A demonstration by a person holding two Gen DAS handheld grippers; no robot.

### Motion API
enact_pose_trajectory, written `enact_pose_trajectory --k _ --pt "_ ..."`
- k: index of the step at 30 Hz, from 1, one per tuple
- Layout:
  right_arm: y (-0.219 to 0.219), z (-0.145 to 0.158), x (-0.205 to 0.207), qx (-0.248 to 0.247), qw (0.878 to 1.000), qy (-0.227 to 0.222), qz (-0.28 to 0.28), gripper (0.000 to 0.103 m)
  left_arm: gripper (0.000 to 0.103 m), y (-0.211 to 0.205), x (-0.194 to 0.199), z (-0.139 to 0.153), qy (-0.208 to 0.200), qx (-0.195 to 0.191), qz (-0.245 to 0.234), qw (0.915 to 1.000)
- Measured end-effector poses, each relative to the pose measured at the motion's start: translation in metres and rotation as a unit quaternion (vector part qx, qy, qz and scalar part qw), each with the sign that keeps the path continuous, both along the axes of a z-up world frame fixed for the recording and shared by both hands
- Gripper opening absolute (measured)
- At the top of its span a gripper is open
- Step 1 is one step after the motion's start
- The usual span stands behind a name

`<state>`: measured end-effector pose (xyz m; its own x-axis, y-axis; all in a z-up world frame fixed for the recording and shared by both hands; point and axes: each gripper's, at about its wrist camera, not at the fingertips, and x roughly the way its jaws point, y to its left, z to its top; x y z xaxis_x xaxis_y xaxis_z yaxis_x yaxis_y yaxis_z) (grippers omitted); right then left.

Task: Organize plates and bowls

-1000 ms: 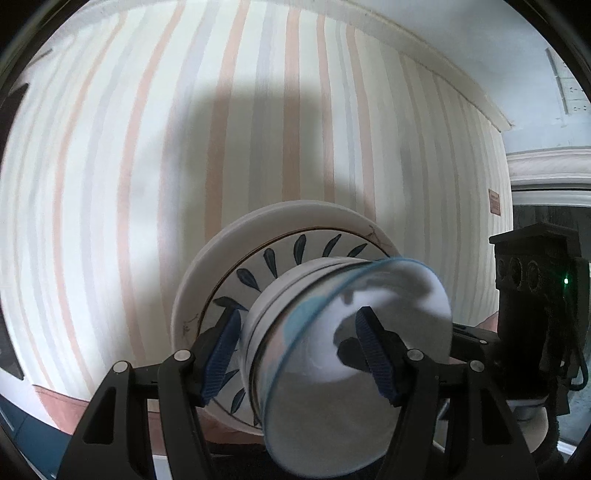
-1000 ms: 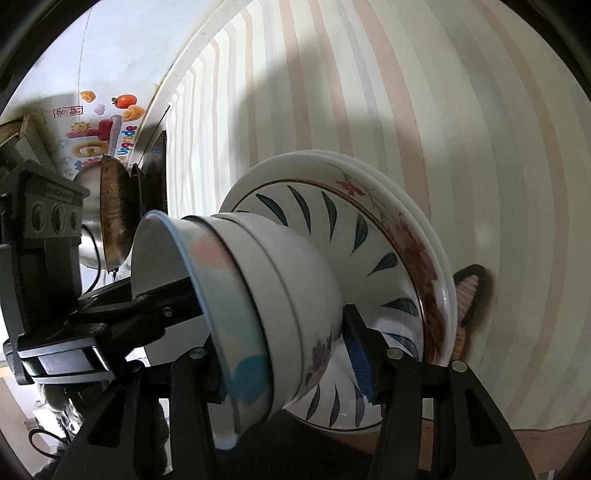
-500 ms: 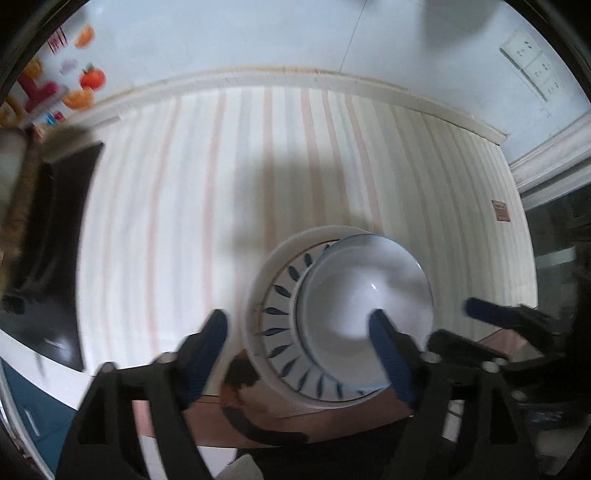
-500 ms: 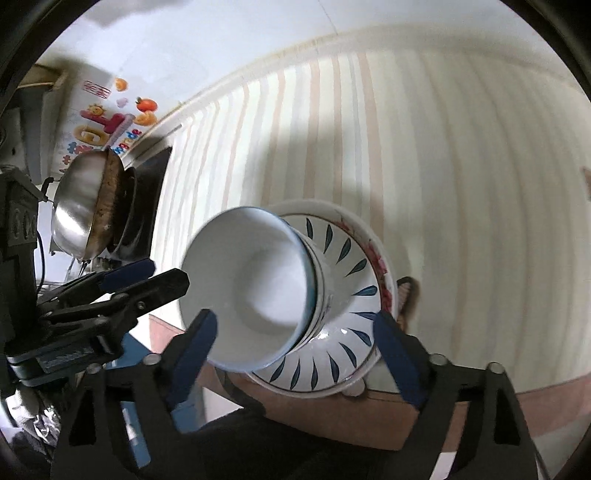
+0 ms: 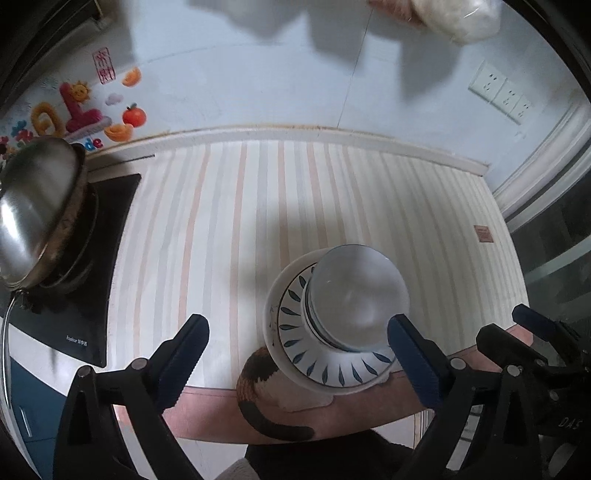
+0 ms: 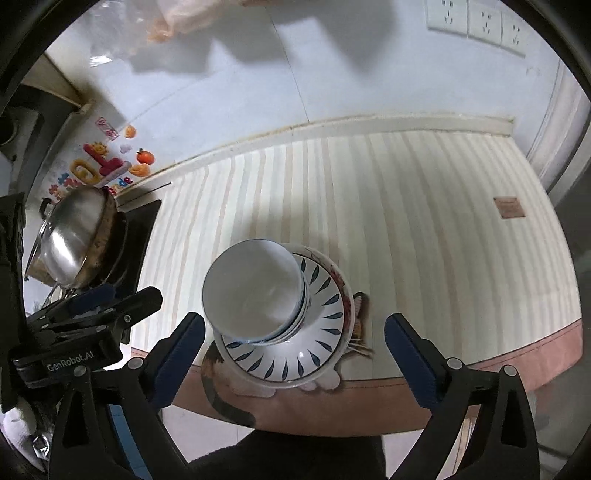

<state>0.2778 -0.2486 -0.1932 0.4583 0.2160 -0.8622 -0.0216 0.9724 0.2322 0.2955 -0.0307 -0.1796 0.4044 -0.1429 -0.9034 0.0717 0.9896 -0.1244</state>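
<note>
A stack of white bowls (image 5: 356, 291) stands on stacked plates; the top plate (image 5: 295, 328) has blue leaf marks. The stack sits near the front edge of the striped counter mat. It also shows in the right wrist view, bowls (image 6: 255, 291) on the leaf plate (image 6: 317, 339). My left gripper (image 5: 295, 365) is open and empty, held above and in front of the stack. My right gripper (image 6: 293, 360) is open and empty too, likewise pulled back. Each gripper shows at the edge of the other's view.
A steel pot (image 5: 33, 214) sits on a black cooktop (image 5: 92, 295) at the left. The striped mat (image 5: 258, 206) covers the counter up to the white wall. Wall sockets (image 6: 476, 18) are at upper right. The counter's front edge (image 6: 369, 402) is close below the plates.
Both grippers have opened, let go of the bowl stack and drawn back and up. The bowls and plates now stand alone on the mat.
</note>
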Motion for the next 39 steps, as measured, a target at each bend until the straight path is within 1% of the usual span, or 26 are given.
enact_pose_trajectory --k 7,12,20,24,28,33,35,39 --pt "0.007 0.041 -0.049 -0.021 0.998 -0.057 0.010 0.100 0.099 0.000 -0.054 0.037 -0.064 0.022 0.025 0.9974" --pt "0.006 0.063 -0.093 -0.017 0.996 -0.088 0.017 0.100 0.099 -0.001 -0.104 0.062 -0.100 0.033 0.044 0.9935" --pt "0.003 0.097 -0.181 -0.014 0.991 -0.127 0.034 0.101 0.099 -0.005 -0.188 0.097 -0.139 0.047 0.074 0.9865" --pt "0.005 0.119 -0.228 -0.023 0.987 -0.152 0.038 0.101 0.099 -0.006 -0.225 0.111 -0.156 0.048 0.085 0.9830" --pt "0.005 0.134 -0.267 -0.036 0.984 -0.173 0.037 0.101 0.099 -0.005 -0.261 0.125 -0.174 0.052 0.089 0.9793" --pt "0.009 0.146 -0.307 -0.040 0.981 -0.185 0.034 0.101 0.099 -0.003 -0.296 0.137 -0.195 0.063 0.084 0.9751" --pt "0.012 0.151 -0.319 -0.043 0.980 -0.192 0.031 0.101 0.099 -0.001 -0.305 0.140 -0.203 0.069 0.083 0.9732" --pt "0.018 0.156 -0.338 -0.046 0.978 -0.200 0.023 0.101 0.099 0.004 -0.318 0.142 -0.208 0.074 0.079 0.9720"
